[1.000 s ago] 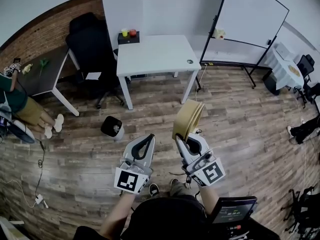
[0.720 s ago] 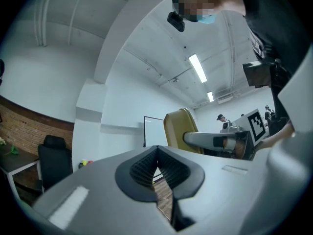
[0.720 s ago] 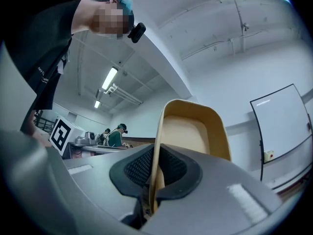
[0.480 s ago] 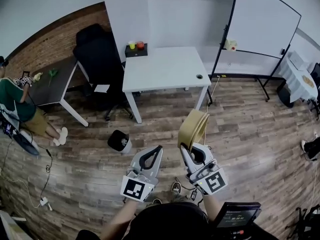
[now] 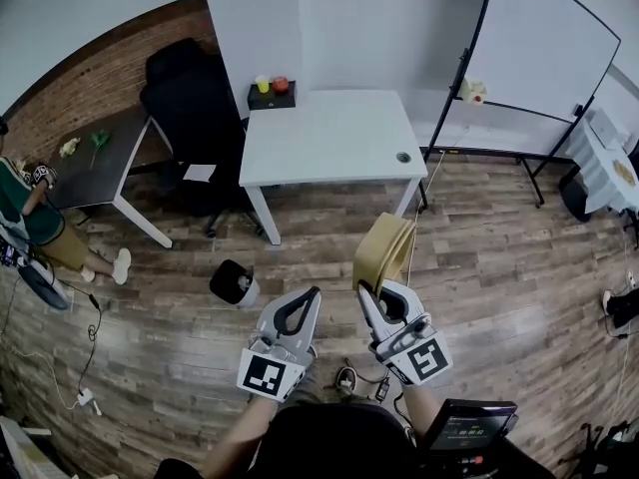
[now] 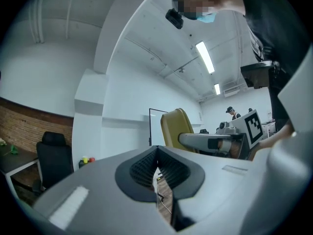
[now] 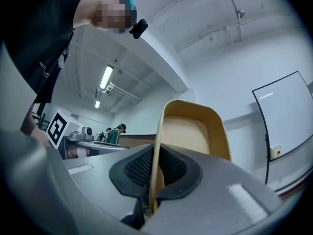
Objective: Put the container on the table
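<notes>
My right gripper (image 5: 381,289) is shut on the rim of a mustard-yellow container (image 5: 382,250), which stands on edge above the wooden floor. In the right gripper view the container (image 7: 193,131) rises from between the jaws, its hollow side facing right. My left gripper (image 5: 308,298) is shut with nothing in it, just left of the right one; its own view shows the jaws (image 6: 157,166) closed and the container (image 6: 174,129) held up at the right. The white table (image 5: 329,138) stands ahead of both grippers, some way off.
On the table's far left corner a black tray (image 5: 271,95) holds small yellow and red items; a small round thing (image 5: 403,157) lies near its right edge. A black bin (image 5: 232,282) stands on the floor left of the grippers. A black chair (image 5: 192,108), grey side table (image 5: 95,158) and whiteboard (image 5: 544,48) surround.
Both grippers and the held container have advanced toward the white table, which now looks nearer and larger in the head view. Both jaws have stayed as they were.
</notes>
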A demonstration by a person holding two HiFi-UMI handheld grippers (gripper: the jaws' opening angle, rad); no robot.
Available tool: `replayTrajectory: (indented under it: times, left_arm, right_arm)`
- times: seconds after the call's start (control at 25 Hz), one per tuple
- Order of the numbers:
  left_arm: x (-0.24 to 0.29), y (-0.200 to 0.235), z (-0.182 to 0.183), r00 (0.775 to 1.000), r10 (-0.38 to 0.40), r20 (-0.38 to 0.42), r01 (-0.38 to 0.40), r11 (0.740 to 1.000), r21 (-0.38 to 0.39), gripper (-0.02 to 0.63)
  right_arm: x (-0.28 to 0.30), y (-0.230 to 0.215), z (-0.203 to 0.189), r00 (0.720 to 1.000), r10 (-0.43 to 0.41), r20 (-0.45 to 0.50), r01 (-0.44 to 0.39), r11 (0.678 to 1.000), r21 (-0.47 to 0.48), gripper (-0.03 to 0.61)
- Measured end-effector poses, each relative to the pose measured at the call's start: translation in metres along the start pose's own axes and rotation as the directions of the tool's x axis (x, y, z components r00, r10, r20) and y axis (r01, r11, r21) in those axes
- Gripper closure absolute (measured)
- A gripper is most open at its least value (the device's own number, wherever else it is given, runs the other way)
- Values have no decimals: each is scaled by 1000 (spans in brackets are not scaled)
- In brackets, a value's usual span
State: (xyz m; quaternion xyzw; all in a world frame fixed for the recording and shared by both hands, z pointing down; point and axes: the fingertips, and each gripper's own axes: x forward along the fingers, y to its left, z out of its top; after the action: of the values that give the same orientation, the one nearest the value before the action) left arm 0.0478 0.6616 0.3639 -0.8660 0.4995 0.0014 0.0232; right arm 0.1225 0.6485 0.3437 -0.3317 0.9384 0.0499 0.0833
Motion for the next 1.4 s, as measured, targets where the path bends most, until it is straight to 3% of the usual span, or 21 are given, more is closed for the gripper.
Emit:
replayTrajectory:
  times: [0.4, 0.76, 1.04, 1.2, 1.4]
  left_arm:
    - [36, 93, -3, 999, -46, 16, 47, 998, -44, 612]
    - [76, 143, -17, 997, -80, 13, 81, 994, -79, 612]
    - [142, 159, -31, 996, -89, -15, 87, 994, -63, 612]
    - [190, 170, -35, 999, -52, -5, 52, 998, -38, 612]
    - [253, 176, -30, 998, -36, -48, 35, 999, -17, 612]
  right_arm:
    - [96, -12, -4, 999, -32, -13, 31, 999, -41, 545]
    - [146, -43, -24, 996, -68, -51, 65, 997, -49, 545]
    - [169, -106, -42, 996, -76, -36, 75, 997, -29, 545]
    - [185, -157, -50, 998, -66, -23, 66, 998, 2, 545]
    - [207, -220, -52, 1000, -29, -10, 30, 999, 29, 545]
